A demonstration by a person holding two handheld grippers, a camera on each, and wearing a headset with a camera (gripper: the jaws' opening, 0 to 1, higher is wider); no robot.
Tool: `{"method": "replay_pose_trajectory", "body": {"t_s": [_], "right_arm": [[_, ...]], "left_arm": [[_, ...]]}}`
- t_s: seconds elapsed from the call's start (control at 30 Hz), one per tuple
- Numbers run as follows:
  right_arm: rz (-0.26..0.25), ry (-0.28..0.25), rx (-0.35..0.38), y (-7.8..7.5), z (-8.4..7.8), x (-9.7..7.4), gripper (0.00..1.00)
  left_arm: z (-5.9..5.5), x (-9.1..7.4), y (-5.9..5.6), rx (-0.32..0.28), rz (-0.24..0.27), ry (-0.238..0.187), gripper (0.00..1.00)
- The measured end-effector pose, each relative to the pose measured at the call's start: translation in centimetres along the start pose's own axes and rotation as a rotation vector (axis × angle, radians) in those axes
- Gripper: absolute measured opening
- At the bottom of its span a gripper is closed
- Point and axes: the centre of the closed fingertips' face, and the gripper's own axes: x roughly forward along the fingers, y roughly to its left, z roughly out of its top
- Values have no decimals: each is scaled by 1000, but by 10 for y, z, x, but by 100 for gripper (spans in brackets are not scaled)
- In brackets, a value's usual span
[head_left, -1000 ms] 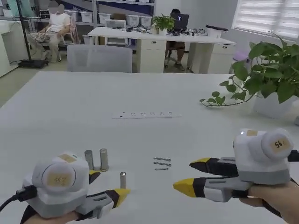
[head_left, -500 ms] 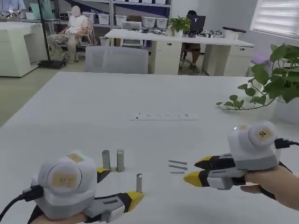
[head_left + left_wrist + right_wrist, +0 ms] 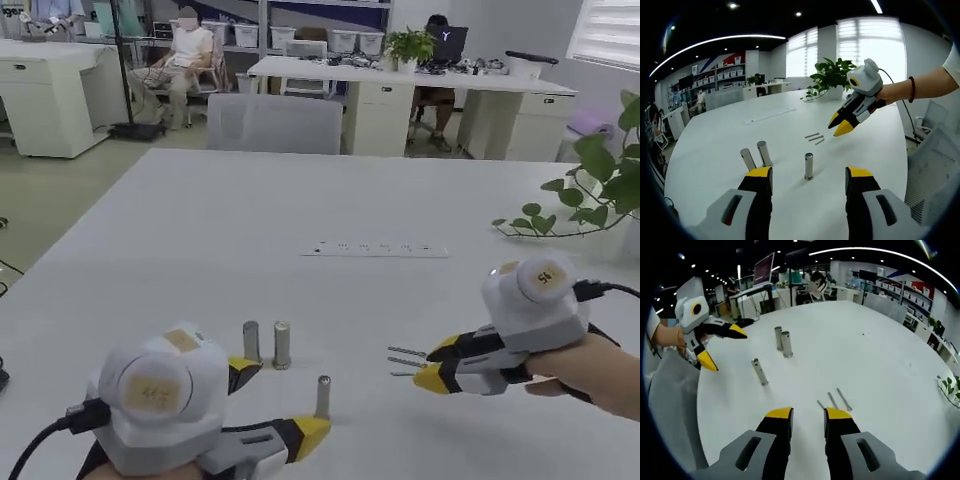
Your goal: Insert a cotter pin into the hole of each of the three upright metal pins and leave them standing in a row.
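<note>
Hovering low over the white table, the left gripper has its yellow-tipped jaws spread wide. In the left gripper view a single metal pin stands upright between them, touched by neither. The two other metal pins stand upright just beside each other, a little farther back on the table and off to the left of the single one. None of the three has anything through it. The three cotter pins lie side by side flat on the table, well to the right of the metal pins. The right gripper points at them with its tips just beside their ends, its jaws a narrow gap apart and holding nothing. A power strip lies farther back on the table.
</note>
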Motion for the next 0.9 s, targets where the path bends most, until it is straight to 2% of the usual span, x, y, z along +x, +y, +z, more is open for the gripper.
{"method": "replay_pose_trajectory", "body": {"t_s": [0.3, 0.4, 0.6, 0.77, 0.9], "right_arm": [[6, 104, -68, -17, -11, 17, 21], [25, 136, -63, -19, -17, 21, 19], [35, 155, -93, -21, -19, 28, 17], [35, 205, -169, -24, -24, 34, 16], [45, 214, -183, -24, -24, 38, 16]], "left_arm": [[0, 2, 1, -5, -2, 2, 57], [0, 1, 1, -4, 0, 3, 57], [0, 0, 2, -6, 1, -3, 56], [-2, -1, 3, -6, 2, 6, 56], [-3, -2, 2, -3, -2, 10, 56]]}}
